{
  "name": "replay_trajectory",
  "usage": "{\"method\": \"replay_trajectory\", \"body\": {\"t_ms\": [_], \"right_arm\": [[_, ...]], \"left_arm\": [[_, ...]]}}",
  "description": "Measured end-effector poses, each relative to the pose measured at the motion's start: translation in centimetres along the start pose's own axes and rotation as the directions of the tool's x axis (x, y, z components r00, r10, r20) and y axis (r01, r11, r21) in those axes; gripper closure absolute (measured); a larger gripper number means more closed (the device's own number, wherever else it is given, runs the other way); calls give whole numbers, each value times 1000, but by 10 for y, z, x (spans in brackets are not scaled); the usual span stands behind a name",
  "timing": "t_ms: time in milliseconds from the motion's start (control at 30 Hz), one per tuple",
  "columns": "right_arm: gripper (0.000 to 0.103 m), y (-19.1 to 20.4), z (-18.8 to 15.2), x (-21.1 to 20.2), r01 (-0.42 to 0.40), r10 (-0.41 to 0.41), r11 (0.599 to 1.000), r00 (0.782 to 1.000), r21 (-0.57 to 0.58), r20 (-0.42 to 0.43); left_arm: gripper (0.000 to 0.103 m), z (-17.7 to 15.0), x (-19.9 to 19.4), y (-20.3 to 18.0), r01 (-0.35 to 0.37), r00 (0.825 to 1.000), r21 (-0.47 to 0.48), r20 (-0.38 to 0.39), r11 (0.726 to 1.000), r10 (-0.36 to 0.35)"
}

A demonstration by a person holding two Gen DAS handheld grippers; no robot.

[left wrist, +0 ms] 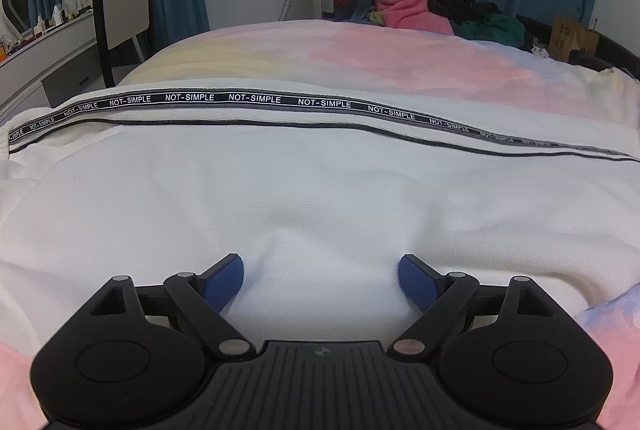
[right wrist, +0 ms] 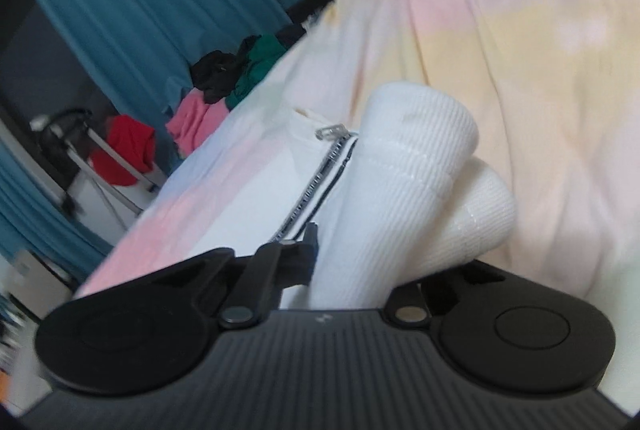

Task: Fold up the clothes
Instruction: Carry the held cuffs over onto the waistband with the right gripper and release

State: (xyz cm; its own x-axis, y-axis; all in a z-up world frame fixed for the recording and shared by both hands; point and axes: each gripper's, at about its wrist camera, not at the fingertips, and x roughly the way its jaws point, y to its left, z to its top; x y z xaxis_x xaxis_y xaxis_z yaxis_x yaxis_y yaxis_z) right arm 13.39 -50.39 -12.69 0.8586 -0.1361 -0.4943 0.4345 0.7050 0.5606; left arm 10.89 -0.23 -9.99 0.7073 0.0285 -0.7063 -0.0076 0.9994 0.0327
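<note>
Pinning the white trousers (left wrist: 320, 182) flat on the bed (left wrist: 400, 58), left tongs (left wrist: 321, 270) stand apart while right tongs (right wrist: 352, 262) clamp the ribbed cuffs (right wrist: 416, 158) for folding.

White garment (left wrist: 320, 190) with black "NOT-SIMPLE" tape lies spread flat on bedspread (left wrist: 400, 58).

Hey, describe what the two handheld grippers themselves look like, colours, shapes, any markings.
The left gripper is matte black plastic: a ribbed centre plate with a tiny logo, round discs on both sides, angled link bars with silver rivets, and blue fingertips. The right gripper has the same black ribbed body, discs and rivets; its fingertips are hidden by white cloth. No cables, hands or sleeves show.
</note>
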Motion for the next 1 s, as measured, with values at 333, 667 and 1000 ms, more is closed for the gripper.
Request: {"method": "replay_trajectory", "body": {"t_ms": [333,667,1000], "right_arm": [[90,184,-65,-109,-33,226,833,931,-552,285],[90,272,-277,-109,-150,328,358,944,-922,-26],[90,287,-321,-112,-149,295,272,953,-951,-65]], "left_arm": [[17,20,-24,17,37,998,-63,62,997,-33],[17,37,-69,108,122,988,-447,142,886,-64],[17,31,-59,132,222,975,-543,141,810,-172]]}}
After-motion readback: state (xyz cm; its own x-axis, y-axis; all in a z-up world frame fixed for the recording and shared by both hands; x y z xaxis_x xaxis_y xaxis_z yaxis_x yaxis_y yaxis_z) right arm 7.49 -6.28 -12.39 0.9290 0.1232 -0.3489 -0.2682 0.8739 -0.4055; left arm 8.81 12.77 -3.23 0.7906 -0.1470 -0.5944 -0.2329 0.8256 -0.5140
